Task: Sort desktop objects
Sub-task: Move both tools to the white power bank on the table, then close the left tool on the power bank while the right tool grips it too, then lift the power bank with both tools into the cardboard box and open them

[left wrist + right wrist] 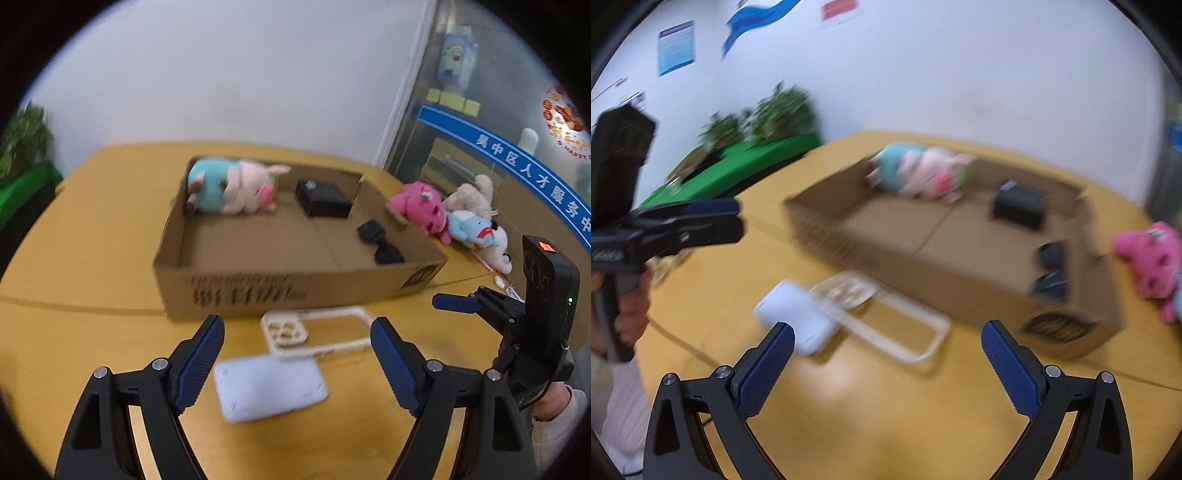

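Observation:
A shallow cardboard box (236, 291) (923, 280) sits on the yellow table. Inside it lie a teal-and-pink plush pig (231, 186) (919, 171), a black box (323, 199) (1017, 203) and dark sunglasses (380, 242) (1051, 267). In front of the box lie a white power bank (269, 389) (796, 317) and a clear phone case (317, 332) (886, 317). My left gripper (297, 358) is open just above the power bank. My right gripper (886, 365) is open above bare table, near the phone case. It also shows in the left wrist view (458, 302).
A pink plush (419, 206) (1152, 258), a blue plush (471, 229) and white plushes (476, 194) lie right of the box. Potted plants on a green stand (750, 155) sit beyond the table's left edge. A glass partition (498, 122) is at the right.

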### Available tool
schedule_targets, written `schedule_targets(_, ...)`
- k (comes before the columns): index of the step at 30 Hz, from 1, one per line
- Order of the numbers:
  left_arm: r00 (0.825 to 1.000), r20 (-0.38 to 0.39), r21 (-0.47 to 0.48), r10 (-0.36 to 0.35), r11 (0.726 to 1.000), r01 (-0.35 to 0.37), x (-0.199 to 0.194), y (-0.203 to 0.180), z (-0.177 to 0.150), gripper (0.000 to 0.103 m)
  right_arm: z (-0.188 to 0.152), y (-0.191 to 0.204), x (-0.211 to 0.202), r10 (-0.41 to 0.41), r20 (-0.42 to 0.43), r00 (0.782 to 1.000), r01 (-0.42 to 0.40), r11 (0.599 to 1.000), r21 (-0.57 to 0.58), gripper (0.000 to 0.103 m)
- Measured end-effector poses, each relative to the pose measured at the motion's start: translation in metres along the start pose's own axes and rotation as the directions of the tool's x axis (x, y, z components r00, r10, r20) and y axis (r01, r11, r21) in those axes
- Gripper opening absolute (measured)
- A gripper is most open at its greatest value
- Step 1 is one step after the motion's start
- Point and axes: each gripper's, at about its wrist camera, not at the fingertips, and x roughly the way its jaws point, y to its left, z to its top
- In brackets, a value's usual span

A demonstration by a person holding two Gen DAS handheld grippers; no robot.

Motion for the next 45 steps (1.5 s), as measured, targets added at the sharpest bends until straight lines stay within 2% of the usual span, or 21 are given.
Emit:
schedule_targets(4,0.997,-0.074,-0.053,0.0,0.999,-0.004,0.011,0.024,-0.02,0.081,-0.011,0.018,0.028,0.117,-0.071,0.991,-0.117,0.993,-0.002,0.103)
schedule_targets(7,0.992,-0.118,-0.123,-0.053,0.992,0.039,0.021,0.043,-0.03,0.08,-0.014,0.031,0.048,0.185,-0.111,0.977,-0.187,0.982,-0.012,0.103)
schedule_targets(13,0.97,-0.179,-0.248,-0.161,0.962,0.114,0.05,0.074,-0.042,0.079,-0.02,0.046,0.092,0.209,-0.2,0.957,-0.216,0.976,-0.013,0.101)
schedule_targets(17,0.953,-0.2,-0.3,-0.226,0.94,0.16,0.065,0.083,-0.05,0.078,-0.024,0.048,0.107,0.19,-0.207,0.96,-0.2,0.979,-0.027,0.096)
schedule_targets(18,0.946,-0.211,-0.312,-0.244,0.934,0.171,0.069,0.084,-0.053,0.075,-0.025,0.048,0.111,0.186,-0.207,0.961,-0.195,0.981,-0.025,0.095)
schedule_targets(20,0.937,-0.2,-0.326,-0.286,0.921,0.211,0.072,0.084,-0.054,0.062,-0.025,0.051,0.114,0.163,-0.185,0.969,-0.175,0.983,-0.049,0.094)
schedule_targets(21,0.936,-0.189,-0.336,-0.298,0.915,0.223,0.072,0.084,-0.054,0.061,-0.025,0.055,0.115,0.153,-0.179,0.972,-0.168,0.983,-0.071,0.092)
schedule_targets(23,0.93,-0.189,-0.357,-0.314,0.905,0.233,0.074,0.086,-0.055,0.048,-0.026,0.061,0.117,0.133,-0.169,0.977,-0.153,0.982,-0.111,0.087)
schedule_targets(24,0.932,-0.185,-0.365,-0.312,0.902,0.23,0.074,0.087,-0.056,0.045,-0.026,0.065,0.118,0.122,-0.163,0.979,-0.144,0.981,-0.13,0.083)
schedule_targets(26,0.94,-0.188,-0.364,-0.284,0.909,0.202,0.073,0.087,-0.058,0.034,-0.027,0.069,0.119,0.09,-0.151,0.984,-0.113,0.982,-0.149,0.083)
schedule_targets(29,0.943,-0.184,-0.383,-0.276,0.904,0.19,0.072,0.089,-0.06,0.034,-0.03,0.069,0.116,0.095,-0.144,0.985,-0.116,0.983,-0.142,0.082)
schedule_targets(31,0.95,-0.191,-0.368,-0.248,0.915,0.165,0.068,0.085,-0.061,0.034,-0.034,0.072,0.112,0.089,-0.139,0.986,-0.11,0.983,-0.149,0.081)
schedule_targets(36,0.962,-0.168,-0.357,-0.217,0.922,0.146,0.051,0.075,-0.056,0.034,-0.036,0.077,0.1,0.114,-0.113,0.987,-0.127,0.985,-0.116,0.08)
schedule_targets(41,0.98,-0.097,-0.303,-0.175,0.943,0.138,0.022,0.06,-0.029,0.034,-0.018,0.083,0.073,0.102,-0.025,0.994,-0.104,0.987,-0.121,0.08)
schedule_targets(45,0.985,-0.031,-0.244,-0.17,0.957,0.158,0.007,0.049,0.006,0.034,0.006,0.08,0.047,0.072,0.057,0.996,-0.064,0.989,-0.13,0.08)
